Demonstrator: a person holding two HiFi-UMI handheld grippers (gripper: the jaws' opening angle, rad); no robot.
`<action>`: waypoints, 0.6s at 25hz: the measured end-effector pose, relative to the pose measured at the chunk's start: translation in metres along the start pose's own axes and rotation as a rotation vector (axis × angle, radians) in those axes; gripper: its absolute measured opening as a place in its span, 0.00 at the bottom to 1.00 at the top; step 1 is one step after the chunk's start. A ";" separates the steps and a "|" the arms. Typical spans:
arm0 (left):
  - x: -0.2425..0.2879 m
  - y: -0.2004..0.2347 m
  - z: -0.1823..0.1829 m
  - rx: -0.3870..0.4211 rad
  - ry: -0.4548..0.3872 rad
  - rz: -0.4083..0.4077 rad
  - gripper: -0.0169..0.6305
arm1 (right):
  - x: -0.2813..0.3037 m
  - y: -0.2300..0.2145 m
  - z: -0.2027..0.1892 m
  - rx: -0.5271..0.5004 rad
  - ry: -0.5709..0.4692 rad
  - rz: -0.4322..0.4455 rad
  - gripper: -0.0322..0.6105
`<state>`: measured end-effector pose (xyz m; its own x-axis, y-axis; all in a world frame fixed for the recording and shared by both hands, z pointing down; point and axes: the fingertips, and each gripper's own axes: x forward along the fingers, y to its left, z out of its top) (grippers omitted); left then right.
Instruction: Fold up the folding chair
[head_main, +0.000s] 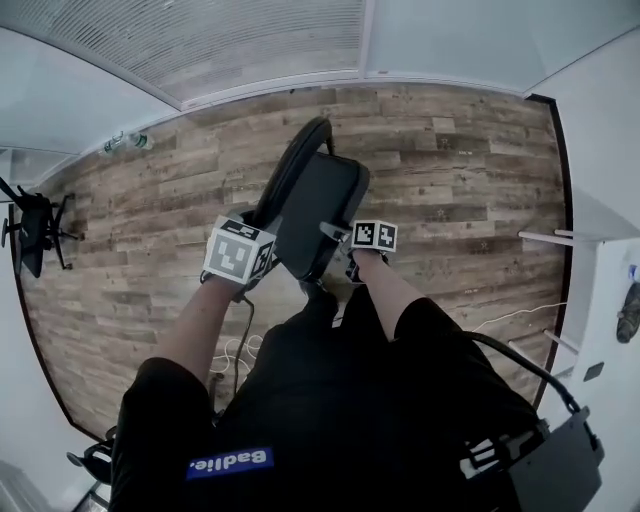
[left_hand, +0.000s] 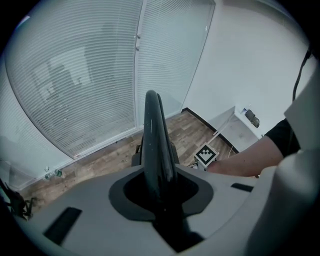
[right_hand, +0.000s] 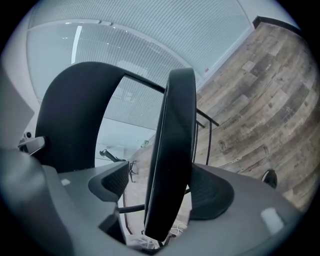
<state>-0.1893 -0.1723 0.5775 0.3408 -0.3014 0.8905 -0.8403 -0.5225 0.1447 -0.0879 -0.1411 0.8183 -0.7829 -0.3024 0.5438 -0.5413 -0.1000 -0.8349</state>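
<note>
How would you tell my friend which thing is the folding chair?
Find the wooden floor below the window blinds. In the middle of it is the folding chair, black, with its seat tipped up toward its rounded back. Unlike the thin black stand by the left wall, it is broad and solid.

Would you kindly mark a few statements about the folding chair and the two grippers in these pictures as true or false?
1. The left gripper is shut on the thin edge of the backrest. True.
2. The right gripper has nothing between its jaws. False: the seat stands between them, with a gap at one pad.
3. The floor is of wood-look planks. True.
4. The chair is white. False: it is black.
5. Slatted blinds hang beyond the chair. True.
</note>
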 end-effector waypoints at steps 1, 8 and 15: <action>-0.002 -0.003 0.001 -0.003 -0.003 0.007 0.13 | 0.003 0.009 0.002 -0.013 0.013 -0.003 0.60; -0.007 -0.014 0.008 -0.010 -0.004 0.032 0.14 | 0.026 0.063 0.009 -0.075 0.074 -0.038 0.60; -0.012 -0.023 0.012 -0.009 -0.008 0.042 0.15 | 0.053 0.107 0.013 -0.150 0.145 -0.062 0.59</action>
<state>-0.1688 -0.1663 0.5587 0.3088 -0.3290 0.8924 -0.8577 -0.5018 0.1118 -0.1836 -0.1806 0.7565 -0.7766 -0.1593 0.6095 -0.6210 0.0310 -0.7832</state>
